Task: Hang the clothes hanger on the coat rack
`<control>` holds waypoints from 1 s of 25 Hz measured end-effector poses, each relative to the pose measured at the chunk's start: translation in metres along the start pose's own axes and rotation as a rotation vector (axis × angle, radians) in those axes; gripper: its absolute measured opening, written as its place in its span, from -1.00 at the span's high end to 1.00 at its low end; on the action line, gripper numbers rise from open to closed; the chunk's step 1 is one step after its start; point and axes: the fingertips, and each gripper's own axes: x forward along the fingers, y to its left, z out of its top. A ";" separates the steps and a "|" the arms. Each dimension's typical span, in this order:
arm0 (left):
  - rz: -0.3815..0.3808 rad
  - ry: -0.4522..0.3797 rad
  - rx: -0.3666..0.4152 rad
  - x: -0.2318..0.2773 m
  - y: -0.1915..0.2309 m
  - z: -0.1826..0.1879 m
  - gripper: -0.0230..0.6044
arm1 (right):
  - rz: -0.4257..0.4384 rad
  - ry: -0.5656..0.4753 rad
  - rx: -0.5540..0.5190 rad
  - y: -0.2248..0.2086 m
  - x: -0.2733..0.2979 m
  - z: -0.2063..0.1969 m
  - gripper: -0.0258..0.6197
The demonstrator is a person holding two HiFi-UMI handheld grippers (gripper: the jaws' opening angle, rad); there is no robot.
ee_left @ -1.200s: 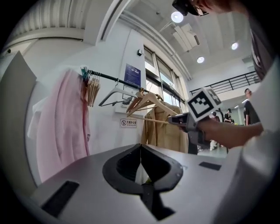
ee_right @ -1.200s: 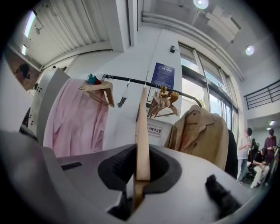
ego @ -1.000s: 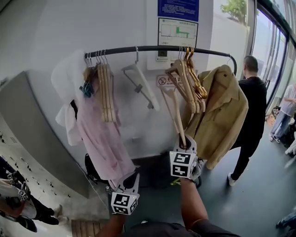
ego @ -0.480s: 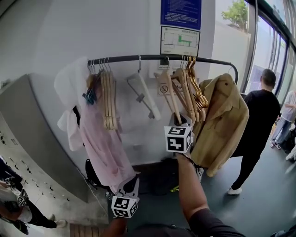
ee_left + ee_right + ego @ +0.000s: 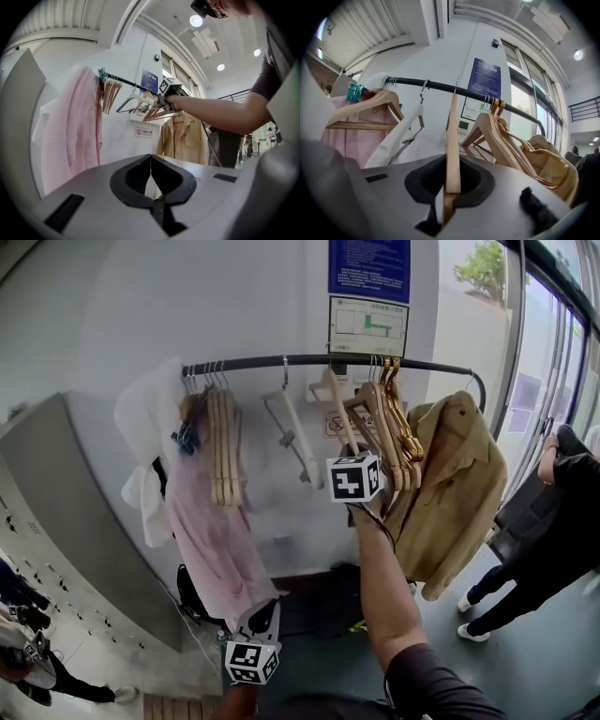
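Note:
A black coat rack rail (image 5: 253, 359) runs across the white wall at head height. My right gripper (image 5: 354, 457) is raised just below it and is shut on the lower end of a wooden hanger (image 5: 340, 413). In the right gripper view the hanger (image 5: 452, 140) stands upright between the jaws, and its metal hook reaches the rail (image 5: 408, 82). Whether the hook rests on the rail I cannot tell. My left gripper (image 5: 265, 613) hangs low near the floor, level, its jaws (image 5: 151, 159) shut with nothing between them.
On the rail hang a white garment (image 5: 141, 418), a pink garment (image 5: 211, 531), wooden hangers (image 5: 220, 442), a white plastic hanger (image 5: 295, 432), more wooden hangers (image 5: 392, 423) and a tan jacket (image 5: 455, 484). A person (image 5: 553, 540) stands right. A grey cabinet (image 5: 66, 521) stands left.
My right gripper has risen with the wooden hanger, bringing its hook up to the rail. The left gripper has stayed low. The person at the right has bent and shifted.

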 end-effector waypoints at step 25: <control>0.064 -0.035 -0.010 -0.016 -0.016 0.013 0.89 | 0.059 -0.341 0.013 0.008 -0.122 -0.037 0.46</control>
